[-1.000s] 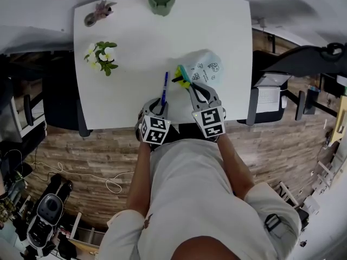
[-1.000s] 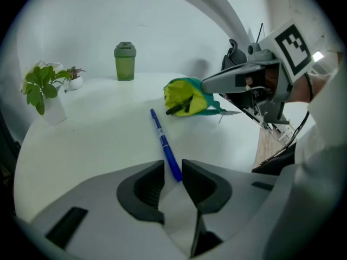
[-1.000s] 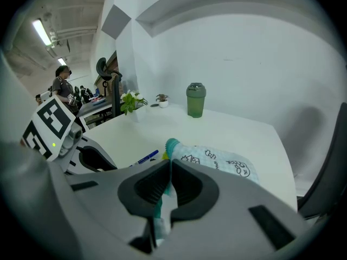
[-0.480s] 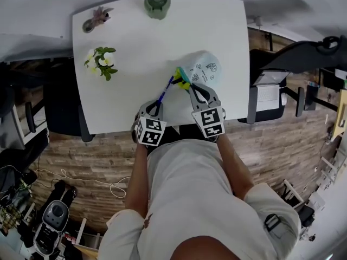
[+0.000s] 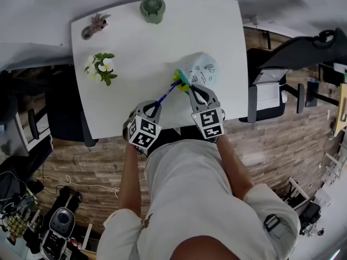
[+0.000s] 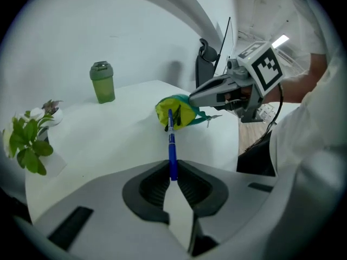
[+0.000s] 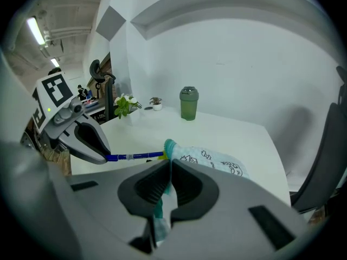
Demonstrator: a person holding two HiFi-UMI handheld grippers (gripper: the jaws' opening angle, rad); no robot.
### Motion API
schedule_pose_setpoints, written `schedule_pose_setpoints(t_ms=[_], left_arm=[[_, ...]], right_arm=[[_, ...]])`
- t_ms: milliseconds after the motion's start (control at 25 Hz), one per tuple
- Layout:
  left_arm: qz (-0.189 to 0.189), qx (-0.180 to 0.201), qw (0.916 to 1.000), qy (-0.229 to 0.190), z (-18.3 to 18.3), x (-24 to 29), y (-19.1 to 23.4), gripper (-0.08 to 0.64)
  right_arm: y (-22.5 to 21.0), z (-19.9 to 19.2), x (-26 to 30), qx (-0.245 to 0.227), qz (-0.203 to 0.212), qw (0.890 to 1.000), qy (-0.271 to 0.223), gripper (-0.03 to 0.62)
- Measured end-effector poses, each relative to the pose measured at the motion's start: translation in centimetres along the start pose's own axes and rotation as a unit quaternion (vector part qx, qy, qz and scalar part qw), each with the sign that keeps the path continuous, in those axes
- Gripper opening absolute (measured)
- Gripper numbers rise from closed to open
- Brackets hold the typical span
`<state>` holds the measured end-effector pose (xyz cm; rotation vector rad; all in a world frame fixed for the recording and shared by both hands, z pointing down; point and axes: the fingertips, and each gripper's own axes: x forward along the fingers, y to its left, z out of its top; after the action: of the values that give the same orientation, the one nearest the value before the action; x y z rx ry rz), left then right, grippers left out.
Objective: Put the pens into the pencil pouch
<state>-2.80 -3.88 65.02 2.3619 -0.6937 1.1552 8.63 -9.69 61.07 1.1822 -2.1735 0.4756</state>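
**Blue pen at the mouth of the pouch**

We see the blue pen (image 5: pixel 167 93) off the table, running from the centre of the head view up and to the right. Its near end is pinched between the closed jaws of the left gripper (image 5: pixel 155 107). Its far end is at the open, yellow-lined mouth of the pencil pouch (image 5: pixel 205 69). In the left gripper view the pen (image 6: pixel 172 145) points straight away from the jaws at that yellow opening (image 6: pixel 181 110).

The pouch, pale blue with small printed figures, lies on the white table (image 5: pixel 152 47) right of centre in the head view. The right gripper (image 5: pixel 192 88) has its jaws closed on the teal zip edge at the pouch's mouth. The right gripper view shows that fabric pressed between the pads (image 7: pixel 162 184).

Further out on the table, a green bottle (image 5: pixel 152 8) stands at the top centre. A white-flowered plant (image 5: pixel 100 66) and a smaller potted plant (image 5: pixel 92 26) are at the upper left.
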Motion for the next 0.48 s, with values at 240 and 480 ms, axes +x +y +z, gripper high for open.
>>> schedule_pose_setpoints(t_ms=[240,480], left_arm=[[-0.028,0.031,0.9991,0.002,2.7,2.3,-0.5,0.038],[-0.047,0.047,0.9978,-0.001,5.7,4.3,-1.4,0.038]], right_arm=[[-0.1,0.1,-0.2,-0.002,0.001,1.000,-0.003,0.014],[-0.3,0.0,-0.6,0.000,0.005,1.000,-0.006,0.014]])
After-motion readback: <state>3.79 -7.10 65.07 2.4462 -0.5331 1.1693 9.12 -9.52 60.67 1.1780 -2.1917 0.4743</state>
